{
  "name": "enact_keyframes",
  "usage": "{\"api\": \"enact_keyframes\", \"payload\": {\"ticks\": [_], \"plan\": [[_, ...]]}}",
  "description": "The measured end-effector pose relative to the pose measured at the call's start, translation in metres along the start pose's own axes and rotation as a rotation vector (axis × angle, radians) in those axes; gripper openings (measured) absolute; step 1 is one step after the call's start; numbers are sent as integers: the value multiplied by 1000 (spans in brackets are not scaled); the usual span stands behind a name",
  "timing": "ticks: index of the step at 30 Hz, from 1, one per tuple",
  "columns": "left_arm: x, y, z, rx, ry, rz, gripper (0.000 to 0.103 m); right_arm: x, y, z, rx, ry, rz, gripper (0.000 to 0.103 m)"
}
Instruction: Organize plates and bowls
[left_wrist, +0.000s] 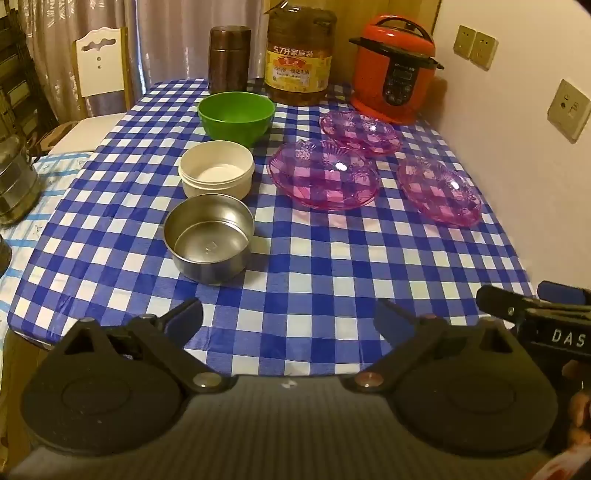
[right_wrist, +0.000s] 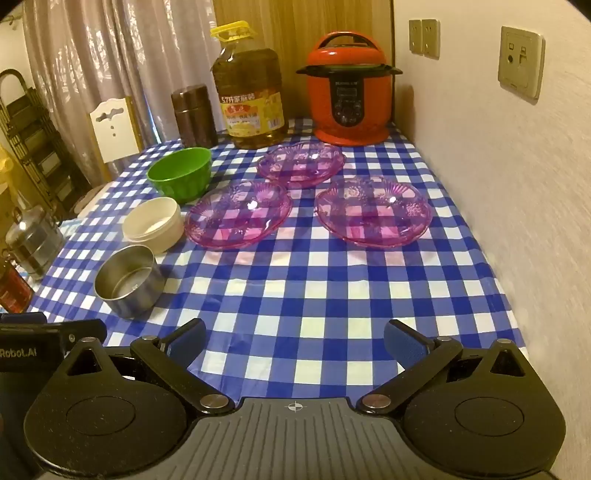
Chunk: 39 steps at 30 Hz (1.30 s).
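Both claws, left gripper (left_wrist: 288, 317) & right gripper (right_wrist: 294, 338), are held wide open w/ nothing gripped at table's near edge, nothing yet stacked: steel bowl (left_wrist: 209, 243) nearest, then cream bowl (left_wrist: 216, 170), green bowl (left_wrist: 236, 116), w/ three pink plates (left_wrist: 325, 173) apart at right, so a first pick is judged next.

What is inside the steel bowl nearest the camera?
Nothing: the steel bowl shows a bare, shiny floor with a faint stamped mark in the left wrist view. In the right wrist view its near wall hides part of the floor. The tablecloth underneath is covered.
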<state>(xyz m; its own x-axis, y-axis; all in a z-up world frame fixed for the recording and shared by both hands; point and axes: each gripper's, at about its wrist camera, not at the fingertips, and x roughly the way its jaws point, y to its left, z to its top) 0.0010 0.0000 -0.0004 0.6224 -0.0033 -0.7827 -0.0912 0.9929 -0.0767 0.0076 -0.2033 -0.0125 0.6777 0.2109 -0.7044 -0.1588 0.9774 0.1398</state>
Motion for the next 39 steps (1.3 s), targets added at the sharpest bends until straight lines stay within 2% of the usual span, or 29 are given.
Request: {"api": "enact_keyframes", "payload": {"ticks": [5, 9, 39], "plan": [[2, 8, -2, -36, 4, -36, 94, 0, 1, 0, -6, 1, -7, 102], [-1, -1, -1, -29, 4, -28, 94, 0, 1, 0, -8, 2, -7, 102], [0, -1, 0, -25, 5, -45, 94, 1, -2, 1, -3, 9, -6, 102]]}}
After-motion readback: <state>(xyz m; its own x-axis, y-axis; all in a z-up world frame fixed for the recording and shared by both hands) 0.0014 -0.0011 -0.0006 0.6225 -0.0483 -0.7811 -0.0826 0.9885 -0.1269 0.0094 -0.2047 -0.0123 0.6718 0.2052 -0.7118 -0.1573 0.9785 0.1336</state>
